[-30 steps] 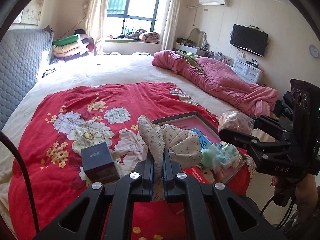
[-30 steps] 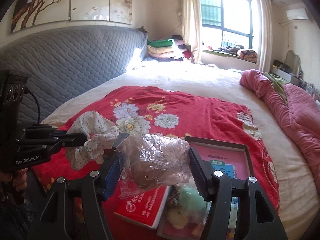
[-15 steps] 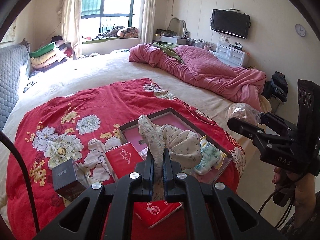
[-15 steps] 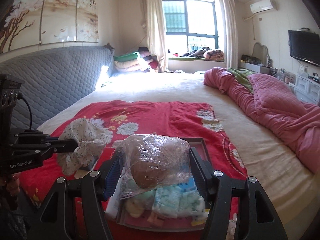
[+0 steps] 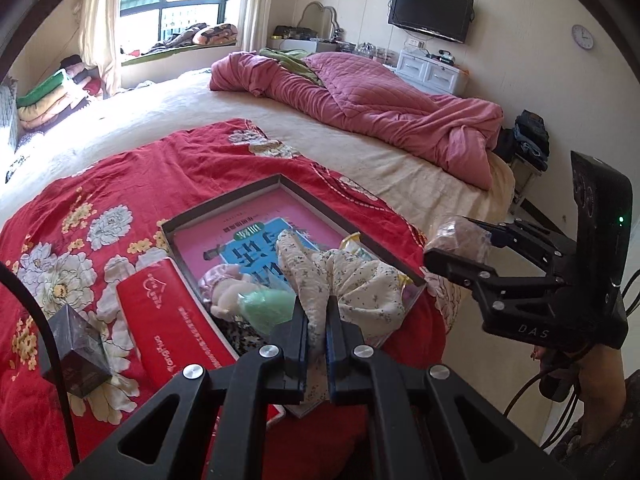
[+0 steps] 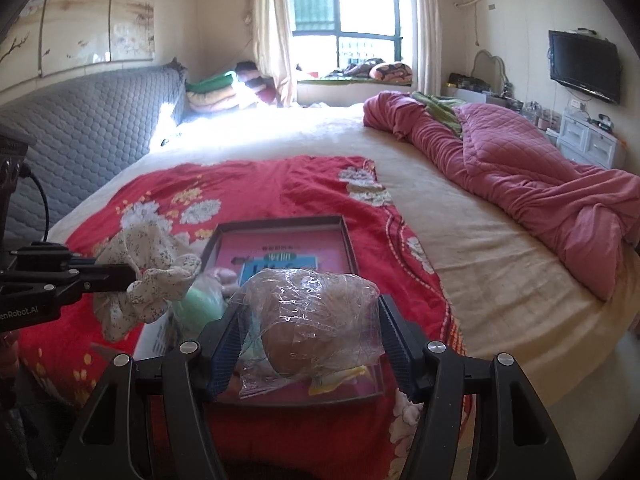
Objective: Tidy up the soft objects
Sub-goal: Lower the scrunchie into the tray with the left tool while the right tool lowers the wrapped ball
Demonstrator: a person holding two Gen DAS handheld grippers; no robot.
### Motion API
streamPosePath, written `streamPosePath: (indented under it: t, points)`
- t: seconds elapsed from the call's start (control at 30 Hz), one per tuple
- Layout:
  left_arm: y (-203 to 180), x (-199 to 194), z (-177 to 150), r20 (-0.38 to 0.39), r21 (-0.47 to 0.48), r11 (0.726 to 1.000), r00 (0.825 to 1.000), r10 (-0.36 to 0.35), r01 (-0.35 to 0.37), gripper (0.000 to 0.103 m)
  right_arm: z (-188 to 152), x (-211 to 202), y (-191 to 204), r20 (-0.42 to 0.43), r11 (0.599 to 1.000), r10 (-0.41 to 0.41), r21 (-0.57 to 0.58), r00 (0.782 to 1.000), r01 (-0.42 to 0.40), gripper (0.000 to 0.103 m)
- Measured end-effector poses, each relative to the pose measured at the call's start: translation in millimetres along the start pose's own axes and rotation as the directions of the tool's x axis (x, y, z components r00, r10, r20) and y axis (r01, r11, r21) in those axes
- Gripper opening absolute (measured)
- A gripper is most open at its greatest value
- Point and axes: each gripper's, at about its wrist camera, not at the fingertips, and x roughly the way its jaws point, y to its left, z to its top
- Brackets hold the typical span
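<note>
The left gripper (image 5: 317, 320) is clamped narrowly on a floral cloth bundle (image 5: 352, 280), held over the near end of the shallow box (image 5: 348, 216). At 3 o'clock, the right gripper (image 6: 310, 332) grips a clear-wrapped brown item (image 6: 312, 320) above the same box. At 9 o'clock lies a red packet (image 5: 168, 320); beyond, the red floral blanket (image 5: 140, 176).

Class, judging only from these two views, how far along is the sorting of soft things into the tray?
Done: a green soft item and a pale one already lie in the tray. In hand: the left claw pinches a floral cloth; the right claw holds a bagged item above the tray. Left: releasing both into it.
</note>
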Motion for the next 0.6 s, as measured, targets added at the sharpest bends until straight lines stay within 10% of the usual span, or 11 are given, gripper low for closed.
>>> streamPosePath:
  t: [0.6]
  points:
    - [4.3,57.0,-18.4,-0.142,-0.013,1.0,0.99,0.012,-0.014,0.007,-35.5,59.6,7.6,-0.207,0.999,0.043,-0.02,0.977,-0.048,0.066]
